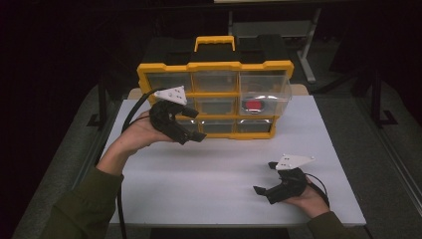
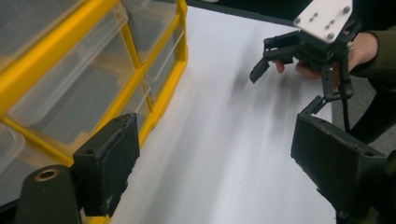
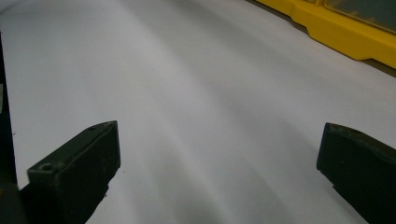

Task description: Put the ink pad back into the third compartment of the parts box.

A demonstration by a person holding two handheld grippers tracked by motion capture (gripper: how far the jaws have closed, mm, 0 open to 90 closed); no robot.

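1. Left of frame, the left claw (image 1: 191, 124) hangs with jaws apart and empty before the yellow drawer organizer (image 1: 215, 99), at its lower-left drawers.
2. Centre-right, one drawer (image 1: 263, 99) juts open, a red item (image 1: 254, 105) inside; shutting it looks like the next move.
3. Lower right, the right claw (image 1: 264, 178) rests on the tabletop (image 1: 214, 174), jaws apart and empty; the left gripper view catches it from the front.

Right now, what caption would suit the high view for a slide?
Two hand-held grippers over a white table: left gripper open beside a yellow drawer organizer, right gripper open near the front edge.

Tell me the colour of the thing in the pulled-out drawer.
Red, inside the clear drawer; the thing shows best in the high view.
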